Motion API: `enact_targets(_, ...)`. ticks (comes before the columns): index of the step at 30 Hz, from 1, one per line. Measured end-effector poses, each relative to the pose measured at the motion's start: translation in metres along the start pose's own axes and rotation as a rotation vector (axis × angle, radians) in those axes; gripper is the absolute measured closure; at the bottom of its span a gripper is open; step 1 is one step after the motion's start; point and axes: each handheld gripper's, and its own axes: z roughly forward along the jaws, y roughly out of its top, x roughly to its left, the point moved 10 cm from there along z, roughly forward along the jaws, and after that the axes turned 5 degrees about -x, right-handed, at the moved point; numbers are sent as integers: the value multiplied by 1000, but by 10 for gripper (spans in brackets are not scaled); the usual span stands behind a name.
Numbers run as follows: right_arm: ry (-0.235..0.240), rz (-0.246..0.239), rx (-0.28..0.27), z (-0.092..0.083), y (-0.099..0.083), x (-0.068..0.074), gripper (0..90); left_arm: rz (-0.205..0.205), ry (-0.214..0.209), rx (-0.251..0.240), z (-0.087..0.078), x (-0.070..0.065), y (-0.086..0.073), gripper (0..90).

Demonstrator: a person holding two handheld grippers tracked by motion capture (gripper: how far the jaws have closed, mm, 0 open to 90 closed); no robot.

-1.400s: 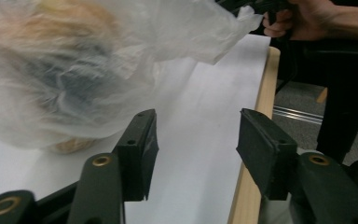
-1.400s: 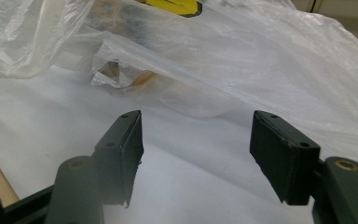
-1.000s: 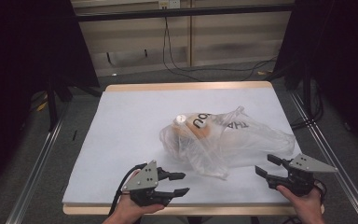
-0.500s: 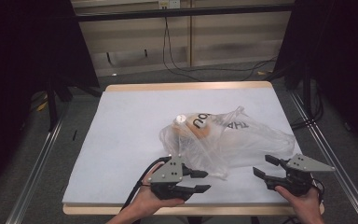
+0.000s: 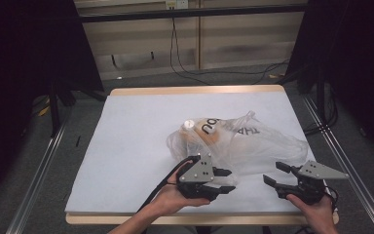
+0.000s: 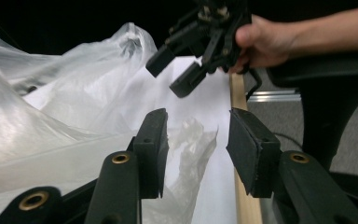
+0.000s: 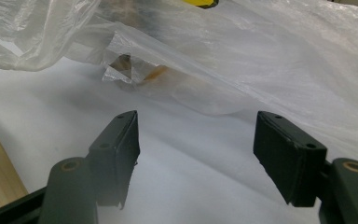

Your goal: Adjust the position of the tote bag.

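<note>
A clear plastic bag with dark lettering lies on the white table sheet. Inside it are a brown item and a white-capped bottle. My left gripper sits at the bag's near edge with its jaws apart; they have just been opening. In the left gripper view a crumpled flap of the bag lies in the gap between the pads, which do not press on it. My right gripper stands open to the right, facing the bag, with nothing between its fingers. It is also seen from the left gripper.
The table's wooden front edge runs just behind both hands. Metal rails flank the table on either side. Cables hang and trail on the floor beyond the far edge. Dark curtains close both sides.
My left gripper has slid to the right along the front of the table, up to the bag's near edge. The right gripper has stayed where it was.
</note>
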Motion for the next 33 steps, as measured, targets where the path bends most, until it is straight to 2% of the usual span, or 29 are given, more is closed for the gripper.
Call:
enact_targets(2, 1, -1, 0, 0, 0, -1, 311, 32, 13, 47, 5, 0, -9, 561)
enact_targets(3, 1, -1, 0, 0, 0, -1, 311, 32, 13, 47, 5, 0, -9, 556)
enact_targets(4, 1, -1, 0, -1, 0, -1, 311, 55, 30, 59, 6, 2, -12, 556)
enact_targets(5, 1, 0, 0, -1, 0, -1, 311, 11, 9, 49, 8, 3, -16, 532)
enact_targets(6, 0, 0, 0, -1, 0, -1, 311, 25, 24, 60, 8, 4, -19, 534)
enact_targets(9, 4, -1, -1, 0, 0, -1, 309, 31, 23, 79, 10, 4, -24, 560)
enact_targets(10, 7, -2, 3, 0, 0, 0, 309, 58, 37, 99, 11, 5, -29, 636)
enact_targets(11, 9, -1, 5, 0, -1, 1, 308, 64, 42, 106, 12, 5, -31, 657)
enact_targets(12, 12, -4, 6, 0, -1, 1, 308, 86, 48, 146, 12, 6, -38, 717)
enact_targets(16, 11, -7, 8, 0, -1, 1, 308, 73, 36, 179, 13, 5, -49, 783)
enact_targets(17, 10, -8, 11, 0, -2, 1, 308, 56, 41, 199, 14, 6, -57, 813)
enact_targets(18, 10, -8, 11, 0, -2, 1, 308, 56, 41, 199, 14, 6, -57, 832)
enact_targets(20, 9, -7, 11, 0, -1, 1, 308, 62, 37, 229, 15, 8, -64, 851)
enact_targets(22, 10, -8, 14, 1, -2, 1, 307, 45, 32, 244, 14, 10, -68, 891)
enact_targets(26, 10, -7, 20, 1, -2, 1, 307, 7, 30, 211, 11, 11, -63, 900)
enact_targets(28, 10, -8, 21, 1, -3, 1, 307, -20, 13, 166, 6, 8, -52, 900)
enact_targets(33, 3, -10, 28, 2, -4, 1, 307, -37, 3, 108, -2, 7, -39, 900)
